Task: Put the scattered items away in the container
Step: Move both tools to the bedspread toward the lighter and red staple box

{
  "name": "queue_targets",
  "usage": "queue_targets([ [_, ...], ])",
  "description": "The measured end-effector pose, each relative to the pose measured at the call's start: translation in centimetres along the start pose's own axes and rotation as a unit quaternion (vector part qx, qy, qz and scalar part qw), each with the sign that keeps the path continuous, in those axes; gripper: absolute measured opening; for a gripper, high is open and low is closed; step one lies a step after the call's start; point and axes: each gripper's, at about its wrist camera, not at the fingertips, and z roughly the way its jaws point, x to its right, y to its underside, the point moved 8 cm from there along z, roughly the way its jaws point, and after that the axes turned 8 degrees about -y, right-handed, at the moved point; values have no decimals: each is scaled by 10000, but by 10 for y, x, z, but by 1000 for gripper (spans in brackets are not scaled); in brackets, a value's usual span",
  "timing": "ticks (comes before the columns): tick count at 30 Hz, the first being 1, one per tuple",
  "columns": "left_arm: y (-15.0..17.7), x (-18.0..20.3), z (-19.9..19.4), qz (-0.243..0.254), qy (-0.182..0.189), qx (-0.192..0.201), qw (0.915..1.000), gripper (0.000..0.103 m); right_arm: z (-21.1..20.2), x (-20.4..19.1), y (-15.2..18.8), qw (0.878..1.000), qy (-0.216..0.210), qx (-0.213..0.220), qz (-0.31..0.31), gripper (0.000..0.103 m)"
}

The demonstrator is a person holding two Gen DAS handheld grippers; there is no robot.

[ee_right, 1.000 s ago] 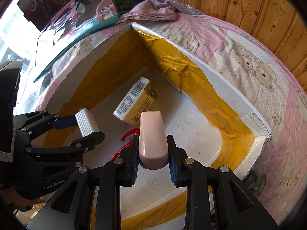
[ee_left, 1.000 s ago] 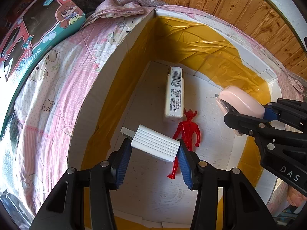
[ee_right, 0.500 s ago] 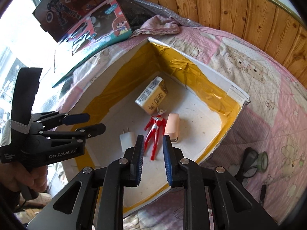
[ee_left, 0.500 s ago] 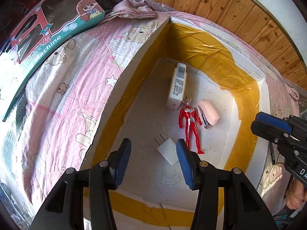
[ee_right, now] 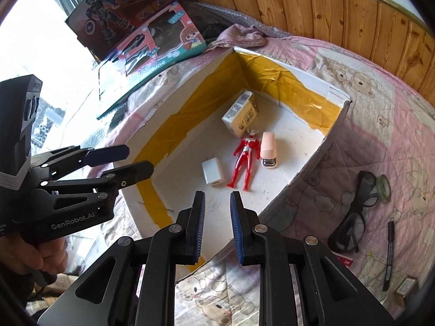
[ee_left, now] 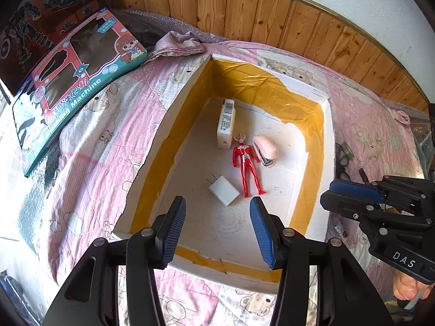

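A white box lined with yellow tape (ee_left: 329, 146) (ee_right: 304, 81) sits on a pink quilt. Inside it lie a white charger plug (ee_left: 224, 190) (ee_right: 213, 172), a red toy figure (ee_left: 246, 163) (ee_right: 243, 160), a pink stapler (ee_left: 265, 150) (ee_right: 267, 149) and a cream carton (ee_left: 226, 121) (ee_right: 240, 114). My left gripper (ee_left: 217, 231) (ee_right: 133, 160) hangs open and empty above the box's near end. To the right of the box, my right gripper (ee_right: 217, 228) (ee_left: 350, 195) is also raised, open and empty. Black glasses (ee_right: 353, 217), a green tape roll (ee_right: 383, 187) and a black pen (ee_right: 389, 252) lie on the quilt right of the box.
Two toy packages (ee_left: 70, 81) (ee_right: 152, 40) lean at the back left, by a crumpled pink cloth (ee_left: 176, 46). A wood-panelled wall (ee_left: 299, 27) runs behind the bed. A small box (ee_right: 406, 288) lies near the pen. A hand (ee_right: 40, 255) holds the left gripper.
The left gripper let go of the charger plug and the right let go of the pink stapler; both now lie in the box. Both grippers have pulled up and back.
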Motion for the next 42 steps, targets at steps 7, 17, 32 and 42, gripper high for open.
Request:
queue_targets([
  [7,23,13,-22,71,187,112,9997,51,-18,-6,32,9998,-55,138,160,21],
  [17,51,42,-47,343,634,420,9965,51,-48,13,80,9978,-10,388,535,20],
  [32,69,167,-44,1490,1489,104,9775,51,-95,107,177,9741,521,766,2063,22],
  [42,64,221,-4,1843,1537,-245,9705,51,-72,133,198,9749,990,680,1872,27],
])
